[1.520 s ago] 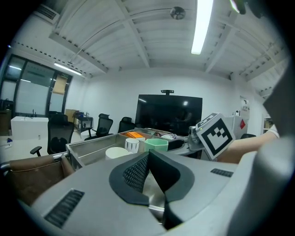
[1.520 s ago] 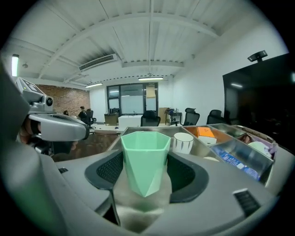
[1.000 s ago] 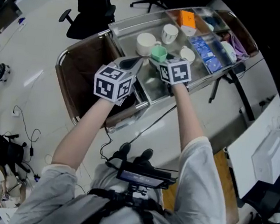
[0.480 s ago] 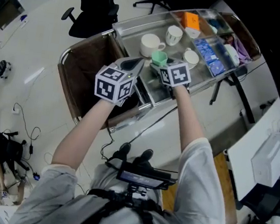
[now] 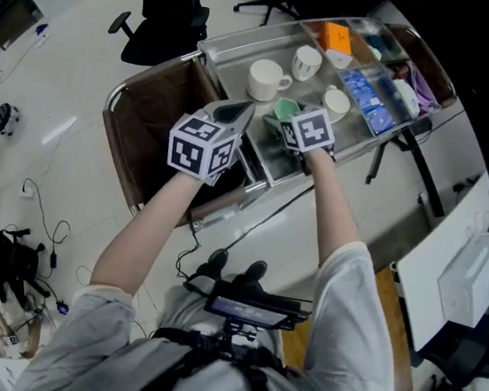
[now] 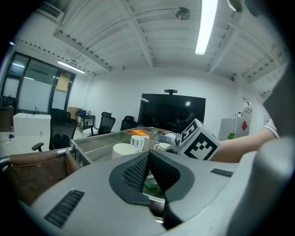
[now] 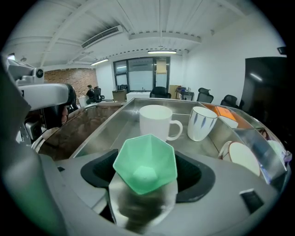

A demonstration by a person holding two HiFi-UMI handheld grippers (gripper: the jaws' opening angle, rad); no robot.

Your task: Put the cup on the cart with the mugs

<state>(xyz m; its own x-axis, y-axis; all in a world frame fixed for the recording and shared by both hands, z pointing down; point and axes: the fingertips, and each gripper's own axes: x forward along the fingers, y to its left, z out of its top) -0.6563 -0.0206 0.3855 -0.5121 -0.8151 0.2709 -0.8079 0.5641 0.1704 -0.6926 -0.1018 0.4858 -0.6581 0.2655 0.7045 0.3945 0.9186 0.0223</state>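
Office floor (image 5: 49, 120), pale and shiny, spreads under a metal cart (image 5: 230, 65), with a black office chair (image 5: 162, 9) just behind it. A large dark screen (image 6: 173, 113) hangs on the far white wall, and a strip light (image 6: 205, 25) glows on the ceiling. A brown bag (image 5: 151, 124) hangs open at the cart's near end.

In the cart's steel tray stand a white mug (image 5: 266, 79) and a striped cup (image 5: 306, 62), close together, and a third cup (image 5: 334, 102) sits to their right. Side compartments hold an orange box (image 5: 335, 38) and blue packets (image 5: 371, 95).

The green cup (image 7: 145, 163) is mint-coloured with a six-sided rim. It sits upright on the tray, near the white mug and in front of it, between the jaws of the right tool (image 7: 147, 175). Those jaws have just been opening and stand wide, with a gap showing on either side of the cup. The left tool (image 6: 148, 161) hovers beside it, its pads closed together on nothing.
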